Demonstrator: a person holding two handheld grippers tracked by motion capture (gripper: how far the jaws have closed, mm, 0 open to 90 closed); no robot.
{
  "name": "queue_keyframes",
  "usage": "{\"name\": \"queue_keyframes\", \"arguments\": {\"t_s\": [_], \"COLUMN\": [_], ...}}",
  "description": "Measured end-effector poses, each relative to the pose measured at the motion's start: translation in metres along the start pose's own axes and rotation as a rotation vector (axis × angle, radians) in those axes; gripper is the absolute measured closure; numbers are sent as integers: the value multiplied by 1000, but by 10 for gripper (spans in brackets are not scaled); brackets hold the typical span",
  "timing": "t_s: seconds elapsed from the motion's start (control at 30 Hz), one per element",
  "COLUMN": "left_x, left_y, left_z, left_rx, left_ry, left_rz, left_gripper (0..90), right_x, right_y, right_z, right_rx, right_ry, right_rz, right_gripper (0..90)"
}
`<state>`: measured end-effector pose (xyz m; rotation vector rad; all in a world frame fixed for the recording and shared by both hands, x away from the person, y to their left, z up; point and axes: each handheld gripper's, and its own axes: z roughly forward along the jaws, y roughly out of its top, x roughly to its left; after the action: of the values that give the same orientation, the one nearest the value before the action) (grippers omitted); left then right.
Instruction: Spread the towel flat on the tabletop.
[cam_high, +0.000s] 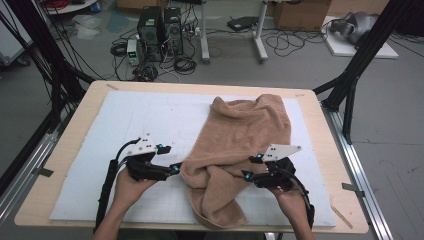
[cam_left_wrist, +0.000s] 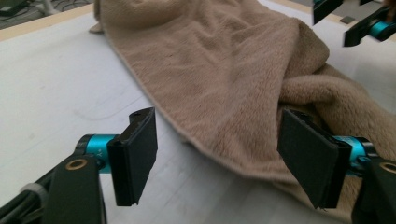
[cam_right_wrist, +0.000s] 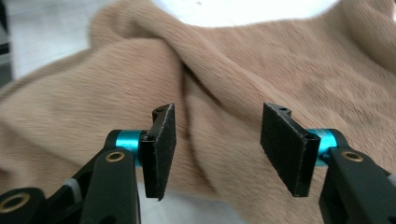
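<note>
Both tongs gape: left tongs (cam_high: 169, 159) at towel's (cam_high: 240, 145) nine o'clock edge, right tongs (cam_high: 251, 167) over its four o'clock folds.

Left gripper (cam_left_wrist: 217, 156) jaws spread wide, tan towel (cam_left_wrist: 224, 70) edge between them, white mat (cam_left_wrist: 56, 79)

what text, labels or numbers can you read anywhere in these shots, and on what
None can be read.
Left gripper: a tiny mark on a teal collar, too small to read.
Towel, white mat and right gripper: no print shows.
Computer towers on the floor: any labels too small and blurred.
</note>
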<state>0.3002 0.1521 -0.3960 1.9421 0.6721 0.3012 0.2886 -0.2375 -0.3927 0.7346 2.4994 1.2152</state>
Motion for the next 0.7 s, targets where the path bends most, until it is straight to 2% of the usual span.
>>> {"name": "queue_keyframes", "arguments": {"t_s": [0.03,0.13,0.2,0.23,0.27,0.33,0.37,0.4,0.43,0.47,0.5,0.53,0.57,0.6,0.7], "left_x": [0,-1,-1,-1,0,3,4,4,3,2,1,-1,-1,-1,-2], "left_y": [2,4,5,4,3,1,0,-1,-2,-3,-4,-4,-4,-4,-3], "left_z": [8,26,39,44,51,58,61,63,66,68,71,71,71,70,66], "left_rx": [7,49,84,102,125,160,178,196,224,244,274,280,274,273,271], "left_ry": [-13,-42,-65,-79,-97,-103,-121,-130,-138,-144,-141,-137,-142,-145,-135], "left_rz": [1,18,27,25,4,-5,-6,0,8,13,41,52,59,66,85], "left_gripper": [298,311,319,319,333,357,454,454,572,572,663,663,703,794,826], "right_x": [0,-15,-22,-22,-25,-28,-28,-28,-27,-27,-26,-26,-26,-25,-25], "right_y": [0,-8,-12,-12,-14,-16,-17,-17,-18,-18,-19,-19,-19,-18,-17], "right_z": [0,8,13,13,16,22,28,28,34,34,39,39,40,41,41], "right_rx": [0,27,28,28,33,42,56,56,74,74,88,88,89,88,91], "right_ry": [0,-42,-30,-30,-25,-18,-8,-8,9,9,16,16,25,42,50], "right_rz": [0,19,53,53,69,75,75,75,72,72,57,57,57,45,25], "right_gripper": [433,400,368,368,361,360,384,384,432,432,481,481,521,575,724]}}
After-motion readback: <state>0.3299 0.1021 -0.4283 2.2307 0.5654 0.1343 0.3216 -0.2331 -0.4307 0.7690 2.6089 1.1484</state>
